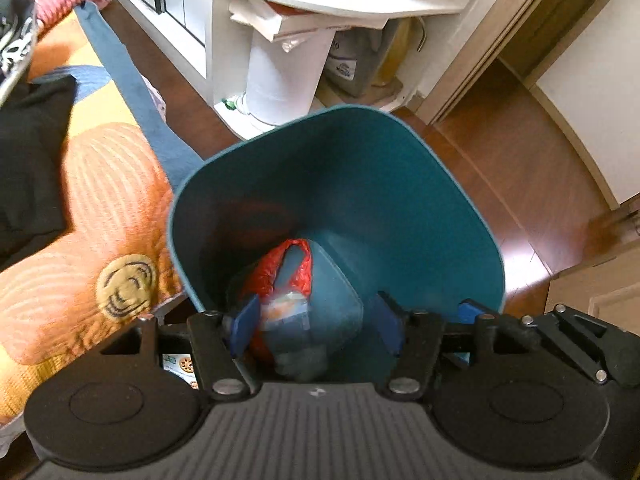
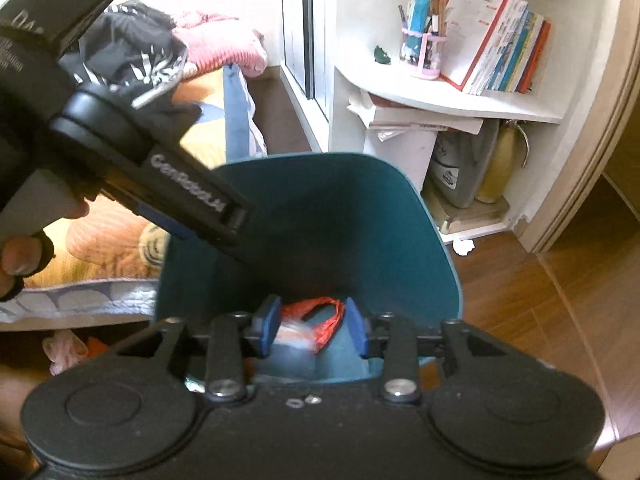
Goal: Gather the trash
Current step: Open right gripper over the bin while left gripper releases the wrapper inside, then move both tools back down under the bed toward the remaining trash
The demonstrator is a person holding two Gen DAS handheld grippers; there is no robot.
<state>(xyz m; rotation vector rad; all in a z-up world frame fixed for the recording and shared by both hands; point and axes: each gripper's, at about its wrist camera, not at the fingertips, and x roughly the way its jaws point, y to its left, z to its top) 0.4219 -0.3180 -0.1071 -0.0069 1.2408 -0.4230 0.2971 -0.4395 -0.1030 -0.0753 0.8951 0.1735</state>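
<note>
A teal trash bin (image 1: 400, 184) stands on the floor right below both grippers. At its bottom lies a red plastic bag (image 1: 280, 268) with a blurred pale wrapper (image 1: 286, 312) on top. My left gripper (image 1: 316, 326) hangs over the bin's mouth, open, and its blue pads press on nothing. In the right wrist view my right gripper (image 2: 312, 330) is open over the same bin (image 2: 360, 200), with the red bag (image 2: 328, 316) and a blurred pale scrap (image 2: 296, 334) below its fingers. The left gripper (image 2: 234, 222) reaches in from the upper left, held by a person's hand (image 2: 24, 256).
A bed with an orange flower quilt (image 1: 100, 200) borders the bin on the left. Behind stands a white shelf (image 2: 440, 96) with books (image 2: 500, 40) and a white cylinder (image 1: 280, 80) beneath. A crumpled white paper (image 2: 464, 246) lies on the wooden floor (image 1: 520, 184).
</note>
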